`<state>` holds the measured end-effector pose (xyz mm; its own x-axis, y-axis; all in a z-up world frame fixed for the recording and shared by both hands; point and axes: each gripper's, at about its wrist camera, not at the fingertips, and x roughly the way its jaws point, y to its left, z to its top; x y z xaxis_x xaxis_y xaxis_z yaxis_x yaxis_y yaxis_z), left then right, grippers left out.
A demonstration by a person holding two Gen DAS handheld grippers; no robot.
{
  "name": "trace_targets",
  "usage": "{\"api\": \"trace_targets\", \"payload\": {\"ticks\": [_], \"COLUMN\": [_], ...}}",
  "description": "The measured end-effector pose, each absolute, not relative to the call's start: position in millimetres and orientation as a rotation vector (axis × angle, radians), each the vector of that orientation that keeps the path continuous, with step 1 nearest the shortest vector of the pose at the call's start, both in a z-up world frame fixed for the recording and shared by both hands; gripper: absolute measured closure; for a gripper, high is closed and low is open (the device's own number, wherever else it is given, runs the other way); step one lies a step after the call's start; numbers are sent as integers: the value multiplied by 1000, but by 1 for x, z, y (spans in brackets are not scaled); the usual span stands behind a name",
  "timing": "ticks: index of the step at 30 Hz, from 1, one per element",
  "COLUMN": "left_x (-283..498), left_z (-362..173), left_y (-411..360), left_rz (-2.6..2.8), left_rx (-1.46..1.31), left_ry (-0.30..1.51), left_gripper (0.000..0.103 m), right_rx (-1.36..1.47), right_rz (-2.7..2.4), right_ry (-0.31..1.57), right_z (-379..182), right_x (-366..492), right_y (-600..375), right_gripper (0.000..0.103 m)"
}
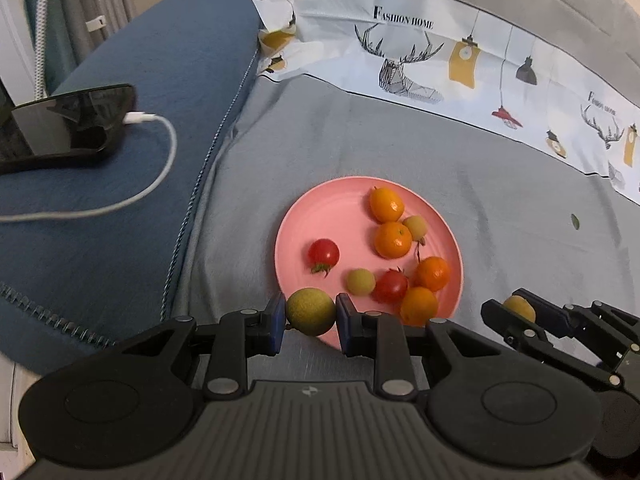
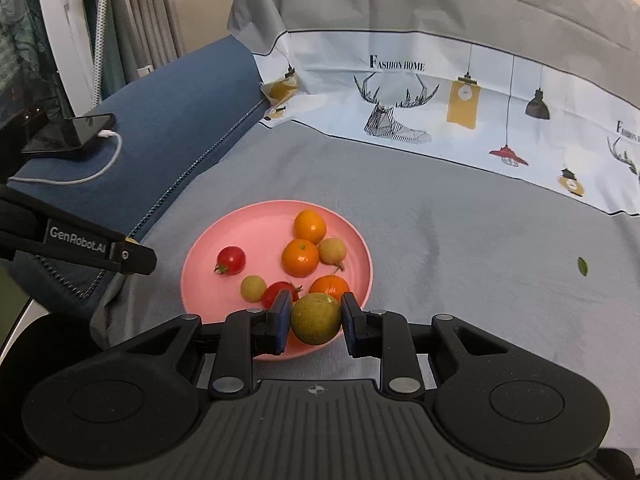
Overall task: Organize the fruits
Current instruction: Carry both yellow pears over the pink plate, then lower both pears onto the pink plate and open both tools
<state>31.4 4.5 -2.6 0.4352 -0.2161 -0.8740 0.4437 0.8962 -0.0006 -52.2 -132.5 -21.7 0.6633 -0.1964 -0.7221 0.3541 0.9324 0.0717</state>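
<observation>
- Grey bed sheet covers the work surface; printed white fabric band with deer and lamp drawings and "Fashion Home" lettering runs along the far side; blue quilted cushion lies to the left
- Round pink plastic plate sits on the sheet, rim flat, mostly filled on its right half
- On plate: four small orange citrus fruits, two red cherry tomatoes, two small pale yellow-green round fruits; left tomato's green calyx points toward the camera
- Left gripper: blue pads clamped on a round yellow-green fruit at the near rim of the plate; fruit near-spherical, no clear long axis
- Right gripper: pads closed against a second yellow-green speckled round fruit, over the near edge of the plate; also roughly spherical
- Left wrist view shows the right gripper at far right, yellowish fruit between its fingers
- Black smartphone with white charging cable rests on the cushion, well apart from the plate
- Small green leaf scrap on the sheet, right of the plate
</observation>
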Motion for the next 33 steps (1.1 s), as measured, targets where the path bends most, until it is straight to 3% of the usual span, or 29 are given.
{"api": "trace_targets", "payload": {"ticks": [25,26,28,30,33], "left_x": [96,96,94,91,86], "left_z": [-56,-55,-51,-44,-36], "left_y": [-39,-39,-39,-38,-37], "left_rz": [-414,-418,-413,-398,-410], "left_rx": [315,320,325,316,322], "left_ry": [1106,1097,1069,1024,999], "left_gripper": [72,61,10,0,0], "right_rx": [196,193,189,175,143], "right_rz": [-255,-246,-234,-224,-237], "right_ry": [837,835,828,823,811], "right_z": [-66,-66,-64,-61,-56], "right_x": [18,19,21,23,19], "right_y": [-158,-158,-158,-157,-153], "right_gripper": [75,75,61,33,21]}}
